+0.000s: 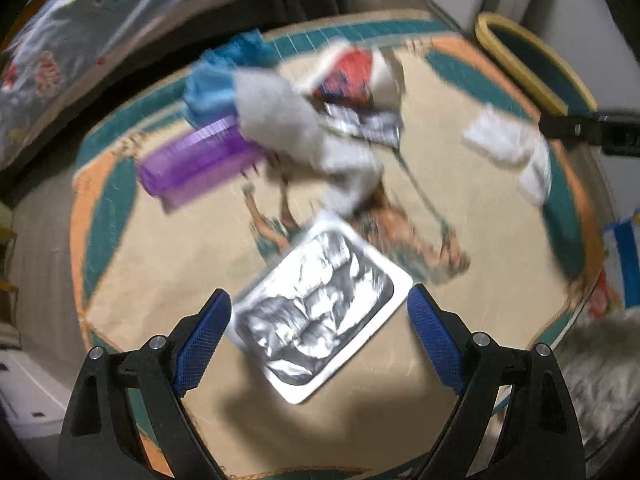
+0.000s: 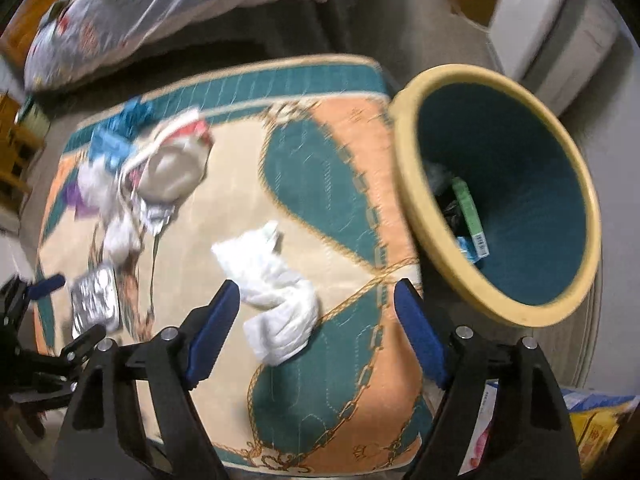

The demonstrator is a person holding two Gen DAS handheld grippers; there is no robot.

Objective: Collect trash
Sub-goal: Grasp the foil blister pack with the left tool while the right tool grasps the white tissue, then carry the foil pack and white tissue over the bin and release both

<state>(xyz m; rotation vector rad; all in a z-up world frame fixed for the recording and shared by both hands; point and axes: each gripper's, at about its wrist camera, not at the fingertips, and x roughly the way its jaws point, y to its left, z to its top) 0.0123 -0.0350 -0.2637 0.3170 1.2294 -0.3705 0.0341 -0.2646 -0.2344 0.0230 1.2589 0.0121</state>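
A silver foil tray [image 1: 316,312] lies on the patterned mat [image 1: 160,264], just ahead of my open, empty left gripper [image 1: 319,305], between its fingers; the tray also shows in the right wrist view [image 2: 94,300]. Crumpled white tissue [image 2: 276,292] lies on the mat [image 2: 332,184] before my open, empty right gripper [image 2: 317,298]; the tissue also shows in the left wrist view [image 1: 508,148]. A teal bin with a yellow rim [image 2: 500,184] stands at the mat's right edge with trash inside. A pile of wrappers and tissue [image 1: 320,120] lies farther back.
A purple plastic piece [image 1: 192,164] and blue crumpled material [image 1: 224,76] lie by the pile. A bed with patterned bedding [image 2: 160,8] is behind the mat. White furniture [image 2: 560,28] stands behind the bin. Packaging [image 2: 592,424] lies at the lower right.
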